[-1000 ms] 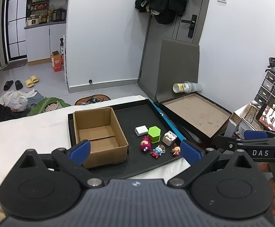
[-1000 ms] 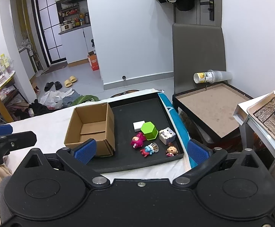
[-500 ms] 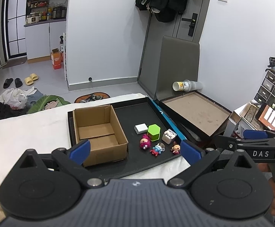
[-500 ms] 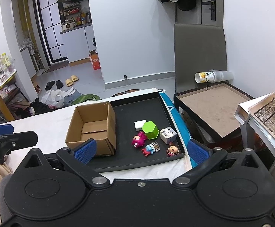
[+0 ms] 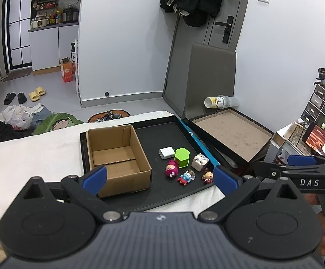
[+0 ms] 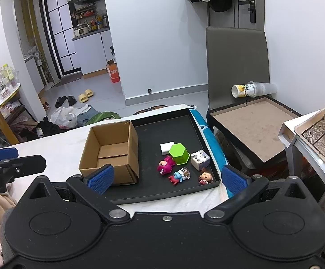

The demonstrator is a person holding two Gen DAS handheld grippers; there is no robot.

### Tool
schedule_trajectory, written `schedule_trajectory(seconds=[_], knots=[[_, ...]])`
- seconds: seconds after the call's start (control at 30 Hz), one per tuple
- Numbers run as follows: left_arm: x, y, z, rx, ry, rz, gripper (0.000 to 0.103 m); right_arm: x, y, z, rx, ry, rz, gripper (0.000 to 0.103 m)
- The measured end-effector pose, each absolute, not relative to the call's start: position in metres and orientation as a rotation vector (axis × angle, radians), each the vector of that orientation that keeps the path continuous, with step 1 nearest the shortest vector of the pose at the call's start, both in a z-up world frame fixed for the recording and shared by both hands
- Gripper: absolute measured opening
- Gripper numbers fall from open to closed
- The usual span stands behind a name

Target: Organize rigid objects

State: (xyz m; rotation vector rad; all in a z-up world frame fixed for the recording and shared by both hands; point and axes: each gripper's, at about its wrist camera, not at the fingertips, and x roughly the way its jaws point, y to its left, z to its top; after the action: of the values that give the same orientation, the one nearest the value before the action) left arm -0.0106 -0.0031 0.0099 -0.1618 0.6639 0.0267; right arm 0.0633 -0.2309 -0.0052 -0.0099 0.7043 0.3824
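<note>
A black tray (image 5: 162, 132) (image 6: 162, 192) lies on a white-covered surface. An open, empty cardboard box (image 5: 115, 157) (image 6: 111, 150) stands on its left part. To the right lie a white block (image 5: 167, 152) (image 6: 165, 148), a green hexagonal box (image 5: 182, 157) (image 6: 179, 153), a grey-white cube figure (image 5: 199, 161) (image 6: 200, 159), a pink figure (image 5: 171, 170) (image 6: 164, 167), a blue-red figure (image 5: 184, 177) (image 6: 177, 177) and a small brown-haired doll (image 5: 208, 176) (image 6: 205, 176). My left gripper (image 5: 160, 178) and right gripper (image 6: 164, 178) are open and empty, held back above the tray's near edge.
A low brown-topped table (image 6: 252, 121) with a tipped paper cup (image 6: 244, 90) stands right of the tray, a grey panel (image 6: 237, 51) behind it. A shelf with a phone (image 5: 319, 137) is at far right. Clothes and slippers lie on the floor beyond.
Both grippers have risen and pulled back very slightly; the tray and its objects have not moved. Both stay open.
</note>
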Motion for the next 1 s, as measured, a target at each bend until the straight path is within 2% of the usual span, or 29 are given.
schedule_trajectory(seconds=[1.0], knots=[[-0.0061, 0.0023, 0.0100, -0.172, 0.670, 0.018, 0.101, 0.0639, -0.2262, -0.0046, -0.016, 0.705, 0.374, 0.103]])
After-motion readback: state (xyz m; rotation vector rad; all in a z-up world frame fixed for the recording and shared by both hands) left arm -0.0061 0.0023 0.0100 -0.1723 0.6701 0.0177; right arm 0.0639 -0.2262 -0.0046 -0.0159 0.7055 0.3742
